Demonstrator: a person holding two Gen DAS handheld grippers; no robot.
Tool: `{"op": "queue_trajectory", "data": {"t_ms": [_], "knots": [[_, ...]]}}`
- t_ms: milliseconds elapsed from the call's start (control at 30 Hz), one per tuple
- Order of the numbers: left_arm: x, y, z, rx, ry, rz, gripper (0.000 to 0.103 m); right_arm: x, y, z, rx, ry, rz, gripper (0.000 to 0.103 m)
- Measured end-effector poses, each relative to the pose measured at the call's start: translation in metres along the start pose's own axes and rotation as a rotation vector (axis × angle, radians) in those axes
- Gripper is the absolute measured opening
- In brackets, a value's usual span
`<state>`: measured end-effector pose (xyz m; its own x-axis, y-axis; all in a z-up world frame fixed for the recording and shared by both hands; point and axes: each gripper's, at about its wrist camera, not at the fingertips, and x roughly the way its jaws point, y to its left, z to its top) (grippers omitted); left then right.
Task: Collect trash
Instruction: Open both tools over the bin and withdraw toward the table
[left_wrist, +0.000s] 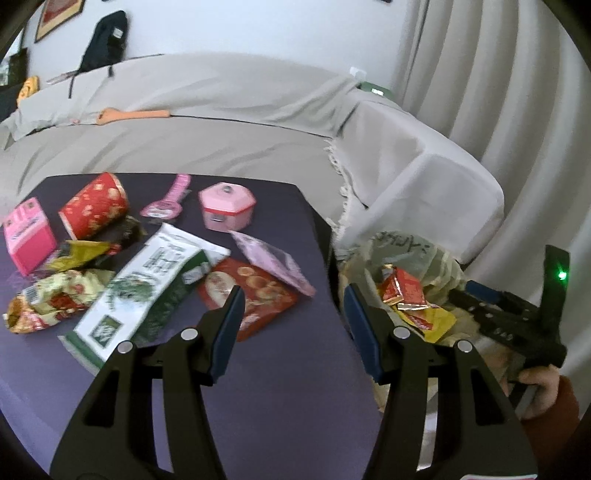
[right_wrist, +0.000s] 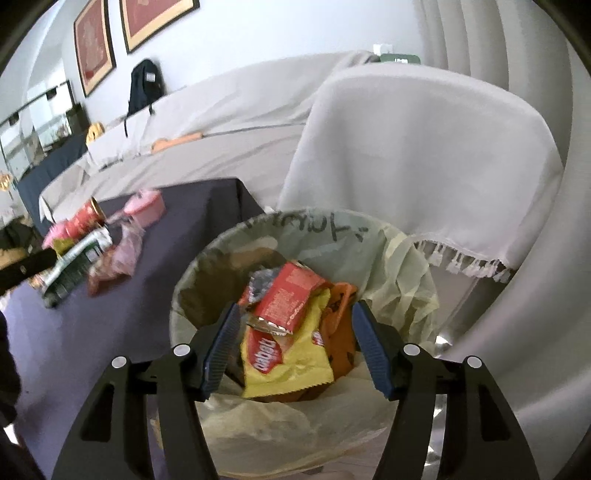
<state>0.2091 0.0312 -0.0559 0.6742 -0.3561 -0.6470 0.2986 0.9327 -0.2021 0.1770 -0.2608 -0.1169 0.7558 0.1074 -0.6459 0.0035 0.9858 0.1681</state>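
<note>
My left gripper (left_wrist: 293, 299) is open and empty above the right edge of the dark purple table (left_wrist: 295, 369). Just ahead of its left finger lies a red snack packet (left_wrist: 251, 295), with a pink wrapper (left_wrist: 273, 260) and a green-and-white bag (left_wrist: 147, 284) beside it. My right gripper (right_wrist: 293, 317) is open and empty over the lined trash bin (right_wrist: 399, 266), which holds a red wrapper (right_wrist: 288, 299), a yellow wrapper (right_wrist: 284, 365) and an orange wrapper (right_wrist: 340, 332). The bin also shows in the left wrist view (left_wrist: 406, 254), with the right gripper's body (left_wrist: 517, 321) beside it.
A red cylinder can (left_wrist: 94, 206), a pink box (left_wrist: 29, 236), a pink lidded tin (left_wrist: 227, 206), a pink watch (left_wrist: 168, 201) and crumpled yellow wrappers (left_wrist: 55, 295) lie on the table. A cloth-covered sofa (left_wrist: 221, 122) stands behind, its armrest (right_wrist: 424, 147) next to the bin.
</note>
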Motion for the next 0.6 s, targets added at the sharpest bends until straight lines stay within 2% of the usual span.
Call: {"op": "queue_trajectory", "data": {"t_ms": [267,467,600], "knots": [[-0.035,0.043,-0.006,-0.023,-0.062,0.135,0.053,-0.013,0.035,0.014,-0.039,-0.041,0.057,0.06],[-0.057,0.089,-0.015,-0.09,-0.08,0.193,0.053,-0.014,0.087,0.022,-0.13,-0.05,0.124,0.06],[-0.071,0.122,-0.024,-0.147,-0.09,0.225,0.053,-0.014,0.123,0.025,-0.223,-0.071,0.115,0.06]]}}
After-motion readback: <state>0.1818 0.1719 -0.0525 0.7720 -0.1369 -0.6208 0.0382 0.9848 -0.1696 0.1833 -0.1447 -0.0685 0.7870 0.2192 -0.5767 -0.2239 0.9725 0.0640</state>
